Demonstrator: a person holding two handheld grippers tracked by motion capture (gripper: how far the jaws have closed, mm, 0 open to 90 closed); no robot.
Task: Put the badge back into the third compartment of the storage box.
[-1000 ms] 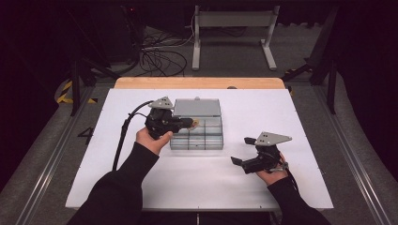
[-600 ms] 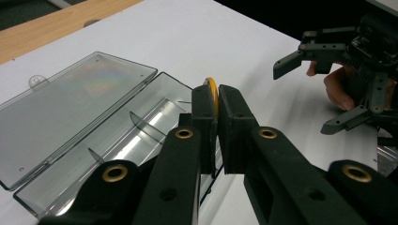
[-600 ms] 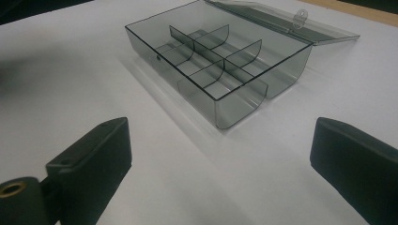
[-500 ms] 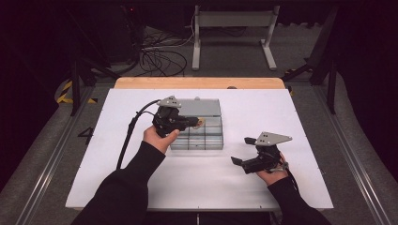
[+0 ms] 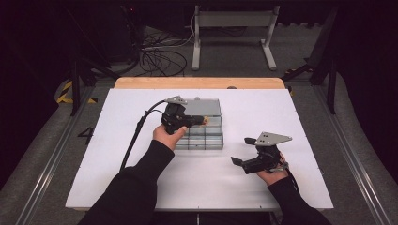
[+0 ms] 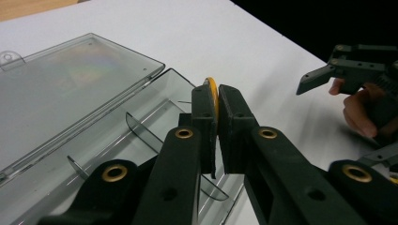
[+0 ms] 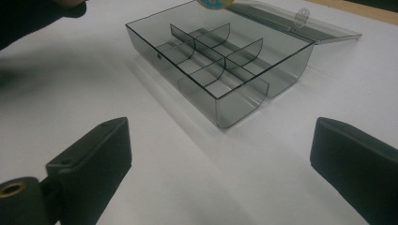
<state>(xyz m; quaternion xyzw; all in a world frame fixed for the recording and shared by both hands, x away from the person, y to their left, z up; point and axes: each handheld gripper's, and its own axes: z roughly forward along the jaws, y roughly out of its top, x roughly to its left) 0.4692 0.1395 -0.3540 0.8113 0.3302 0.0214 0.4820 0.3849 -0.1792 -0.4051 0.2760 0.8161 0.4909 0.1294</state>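
High view: the left gripper (image 5: 197,121) is seen over the open compartment box (image 5: 206,136) in the middle of the white surface (image 5: 141,187), clamped on a thin yellow disc (image 5: 204,121), probably a coin-like token. Compared with a second ago, the left hand has been carried forward from the box's left edge and lowered, so the disc now hangs above the inner compartments rather than beside them. The right gripper (image 5: 240,151) is unchanged, resting well apart at the right with jaws spread wide and nothing between them. Left gripper view: the disc (image 6: 212,91) is pinched edge-on between the two pads (image 6: 204,117), upright, just above the box's clear wall and a curved divider (image 6: 141,129); the hinged lid (image 6: 70,89) lies flat open behind. The other hand and its gripper (image 6: 324,77) are seen farther off. Right gripper view: its own jaws stand far apart and empty; the box (image 7: 225,108) is viewed from the side with all visible compartments empty, and the disc's lower rim (image 7: 213,3) is caught at the top edge over the back of the box. Judgement: the placing step is under way; the disc is not yet released, and a further lowering into one compartment is likely needed.
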